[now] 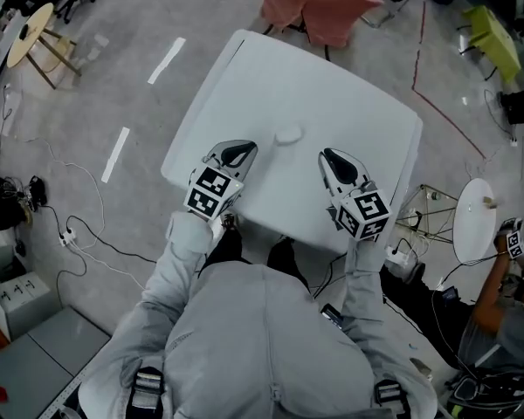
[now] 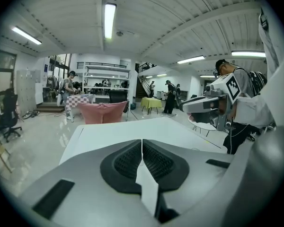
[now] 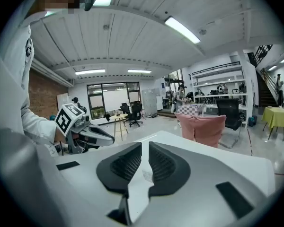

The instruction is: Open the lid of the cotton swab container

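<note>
The cotton swab container (image 1: 287,134) is a small, low, whitish round thing lying on the white table (image 1: 367,120), near its middle. My left gripper (image 1: 244,149) hovers over the table just left of the container and nearer to me, its jaws shut and empty. My right gripper (image 1: 327,156) hovers just right of it, also shut and empty. Neither touches the container. In the left gripper view the left gripper (image 2: 142,141) has its black pads together, and the right gripper (image 2: 204,103) shows off to the right. In the right gripper view the right gripper (image 3: 145,145) is closed.
A pink chair (image 1: 317,7) stands at the table's far edge. A small round white side table (image 1: 477,218) is at the right, a wooden stool (image 1: 35,35) at the far left. Cables (image 1: 79,234) lie on the floor at the left. People stand in the background.
</note>
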{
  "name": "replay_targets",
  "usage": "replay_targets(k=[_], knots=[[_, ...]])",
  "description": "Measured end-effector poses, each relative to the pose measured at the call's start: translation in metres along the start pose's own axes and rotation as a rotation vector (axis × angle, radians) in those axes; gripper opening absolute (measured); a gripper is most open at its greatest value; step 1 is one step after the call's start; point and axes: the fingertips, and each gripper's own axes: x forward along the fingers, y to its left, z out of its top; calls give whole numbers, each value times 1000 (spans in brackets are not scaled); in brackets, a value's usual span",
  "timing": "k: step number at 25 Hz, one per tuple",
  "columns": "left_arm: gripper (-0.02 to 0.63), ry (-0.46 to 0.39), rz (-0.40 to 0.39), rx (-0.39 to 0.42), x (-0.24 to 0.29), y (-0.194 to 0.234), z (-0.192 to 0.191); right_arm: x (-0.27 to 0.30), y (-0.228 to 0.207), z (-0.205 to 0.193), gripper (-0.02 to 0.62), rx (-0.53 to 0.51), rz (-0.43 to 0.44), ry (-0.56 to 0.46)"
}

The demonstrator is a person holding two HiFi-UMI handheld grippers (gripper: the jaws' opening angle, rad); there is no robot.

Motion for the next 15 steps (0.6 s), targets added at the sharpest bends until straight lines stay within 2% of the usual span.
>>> replay_targets(k=[4,7,15], knots=[[23,36,34,-29,13,-1,-16,17,-20,-14,45,14,72,9],[23,47,50,-40,23,-1,-24,31,-26,-28,132,6,146,43],[25,41,45,-54,55,21,-35,83,-39,-65,202,-41,258,132]])
